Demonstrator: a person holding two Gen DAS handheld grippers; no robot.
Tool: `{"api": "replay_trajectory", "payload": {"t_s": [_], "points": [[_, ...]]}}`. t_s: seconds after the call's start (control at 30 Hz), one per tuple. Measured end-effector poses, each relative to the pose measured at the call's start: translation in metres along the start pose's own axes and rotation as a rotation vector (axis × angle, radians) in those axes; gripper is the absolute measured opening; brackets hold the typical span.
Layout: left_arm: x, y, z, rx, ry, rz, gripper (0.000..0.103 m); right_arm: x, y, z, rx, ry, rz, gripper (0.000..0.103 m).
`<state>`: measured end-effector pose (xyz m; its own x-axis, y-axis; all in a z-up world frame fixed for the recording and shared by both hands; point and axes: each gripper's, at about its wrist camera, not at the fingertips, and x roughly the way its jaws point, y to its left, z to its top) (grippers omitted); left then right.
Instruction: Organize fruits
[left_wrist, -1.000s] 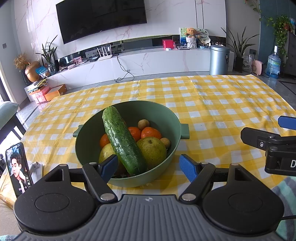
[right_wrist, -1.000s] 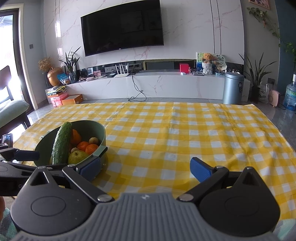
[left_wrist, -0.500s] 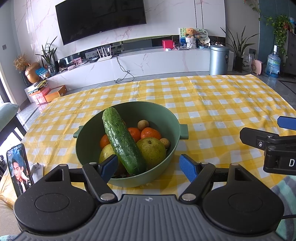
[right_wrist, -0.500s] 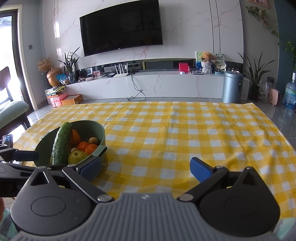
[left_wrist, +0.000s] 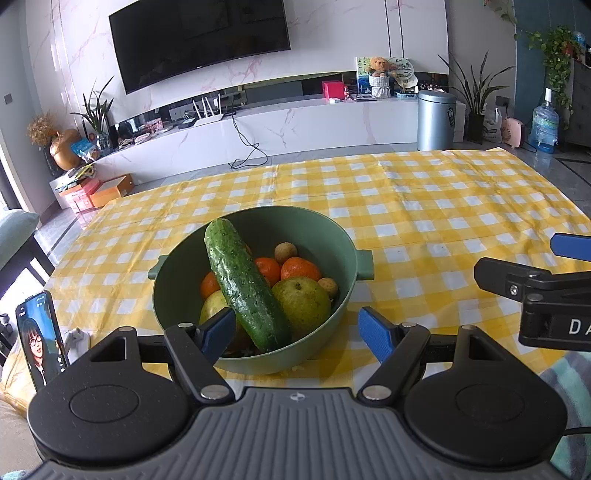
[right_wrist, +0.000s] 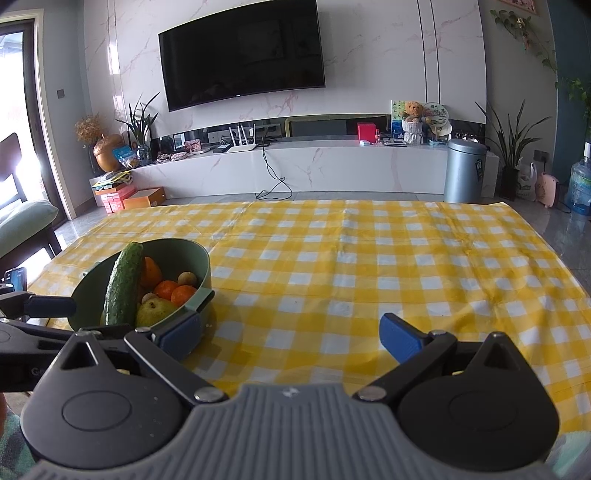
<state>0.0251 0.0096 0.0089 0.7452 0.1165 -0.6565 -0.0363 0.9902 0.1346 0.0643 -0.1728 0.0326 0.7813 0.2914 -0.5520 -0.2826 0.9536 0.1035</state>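
Observation:
A green bowl (left_wrist: 332, 236) with two small handles stands on the yellow checked tablecloth. In it lie a long cucumber (left_wrist: 243, 284), a green pear (left_wrist: 301, 301), several oranges (left_wrist: 300, 267) and small brown fruits (left_wrist: 285, 252). My left gripper (left_wrist: 297, 334) is open and empty, its fingers just short of the bowl's near rim. My right gripper (right_wrist: 290, 334) is open and empty, low over the cloth to the right of the bowl (right_wrist: 201, 258); its left pad (right_wrist: 181, 334) is beside the bowl's wall. The right gripper also shows in the left wrist view (left_wrist: 546, 280).
A phone (left_wrist: 38, 338) on a stand is at the table's near left corner. The tablecloth (right_wrist: 369, 266) stretches far and right of the bowl. Beyond the table are a TV wall, a white cabinet and a metal bin (right_wrist: 463, 170).
Both grippers have barely shifted; the views are almost the same. Nothing was taken hold of or let go.

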Motion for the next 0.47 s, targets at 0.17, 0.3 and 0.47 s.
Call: {"api": "replay_trajectory", "payload": {"t_s": [0.17,0.3,0.47], "points": [[-0.0013,0.0001,0.0014,0.006,-0.004,-0.003,0.089,-0.0004,0.0014,-0.0012,-0.001,0.004,0.002,0.099],[-0.0013,-0.0002,0.0011,0.005,-0.004,-0.004,0.089,-0.0006,0.0012,-0.0012,-0.001,0.005,0.002,0.099],[-0.0052,0.0009,0.0035,0.006,-0.011,-0.004,0.089,-0.0007,0.0020,-0.0018,0.001,0.011,0.005,0.099]]}}
